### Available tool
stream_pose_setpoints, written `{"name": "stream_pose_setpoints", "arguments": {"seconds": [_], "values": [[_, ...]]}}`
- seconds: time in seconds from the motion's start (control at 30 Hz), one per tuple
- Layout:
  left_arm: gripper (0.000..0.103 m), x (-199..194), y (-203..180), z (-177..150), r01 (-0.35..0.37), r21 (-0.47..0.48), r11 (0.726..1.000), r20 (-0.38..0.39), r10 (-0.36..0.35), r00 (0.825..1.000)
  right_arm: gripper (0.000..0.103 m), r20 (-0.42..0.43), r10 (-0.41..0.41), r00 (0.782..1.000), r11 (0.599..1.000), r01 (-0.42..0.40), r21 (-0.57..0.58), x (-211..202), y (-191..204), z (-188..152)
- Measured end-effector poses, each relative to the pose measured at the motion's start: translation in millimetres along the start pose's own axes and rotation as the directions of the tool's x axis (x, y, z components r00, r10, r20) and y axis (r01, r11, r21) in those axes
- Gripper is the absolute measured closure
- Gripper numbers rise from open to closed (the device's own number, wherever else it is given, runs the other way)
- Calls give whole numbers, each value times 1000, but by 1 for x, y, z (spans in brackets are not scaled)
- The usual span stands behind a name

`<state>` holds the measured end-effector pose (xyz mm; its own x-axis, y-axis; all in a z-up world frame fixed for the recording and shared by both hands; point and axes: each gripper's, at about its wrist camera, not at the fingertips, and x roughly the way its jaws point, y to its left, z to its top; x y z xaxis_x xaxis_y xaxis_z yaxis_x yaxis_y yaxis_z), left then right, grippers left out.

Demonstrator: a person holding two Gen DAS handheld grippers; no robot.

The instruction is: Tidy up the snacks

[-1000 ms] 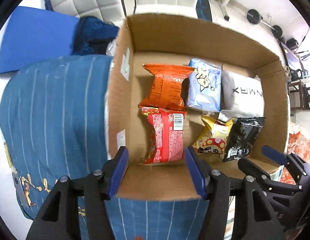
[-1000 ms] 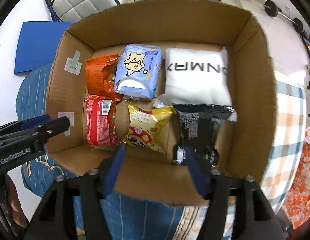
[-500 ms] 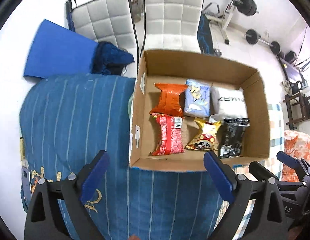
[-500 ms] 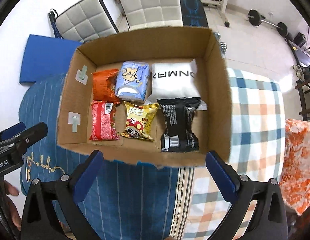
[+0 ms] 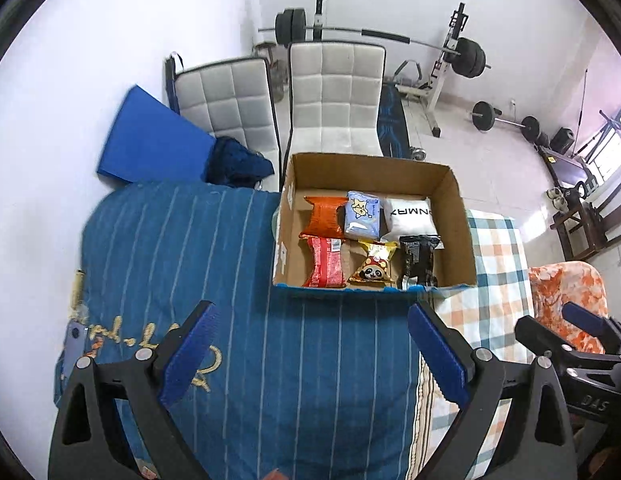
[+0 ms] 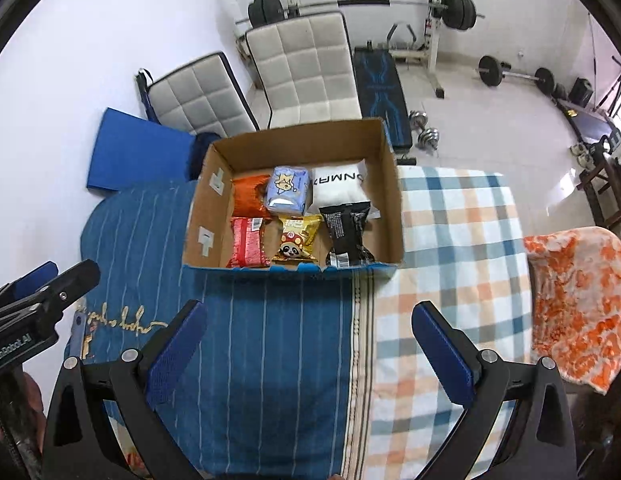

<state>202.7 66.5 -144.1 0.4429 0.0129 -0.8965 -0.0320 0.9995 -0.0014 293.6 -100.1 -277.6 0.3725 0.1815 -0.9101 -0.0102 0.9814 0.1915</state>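
Six snack packets in a cardboard box (image 6: 394,216) on the bed. Back row: orange packet (image 6: 250,196), pale blue packet (image 6: 288,190), white packet (image 6: 338,186). Front row: red packet (image 6: 248,242), yellow panda packet (image 6: 296,242), black packet (image 6: 348,234), each touching its neighbours. Under the box, a blue striped blanket (image 6: 270,340) beside a plaid sheet (image 6: 450,264). Left gripper (image 5: 310,344) spread wide, empty, above the blanket. Right gripper (image 6: 308,340) likewise wide, gripping nothing.

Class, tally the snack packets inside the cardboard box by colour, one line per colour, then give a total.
Orange packet: 1
Red packet: 1
Light blue packet: 1
Yellow packet: 1
White packet: 1
Black packet: 1
Total: 6
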Motion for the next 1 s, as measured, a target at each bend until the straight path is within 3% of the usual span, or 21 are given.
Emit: {"name": "stream_pose_setpoints", "arguments": {"seconds": [0.27, 0.53, 0.7, 0.8, 1.0], "values": [[6, -50, -7, -26, -15, 7, 1000, 56, 14, 998, 0, 85, -6, 996, 1000, 8, -16, -74, 7, -36], [6, -94, -9, -43, 18, 17, 1000, 94, -19, 995, 0, 120, 35, 992, 999, -30, -41, -129, 17, -66], [6, -105, -13, -51, 7, 22, 1000, 126, -9, 992, 0, 134, 35, 990, 999, -30, -37, -150, 17, -78], [0, -110, -11, -54, 26, 9, 1000, 137, -27, 990, 0, 136, 39, 990, 999, -35, -34, -157, 16, -83], [0, -119, -11, -55, 14, 2, 1000, 164, -14, 986, 0, 157, -4, 988, 999, 10, -39, -166, 15, -85]]}}
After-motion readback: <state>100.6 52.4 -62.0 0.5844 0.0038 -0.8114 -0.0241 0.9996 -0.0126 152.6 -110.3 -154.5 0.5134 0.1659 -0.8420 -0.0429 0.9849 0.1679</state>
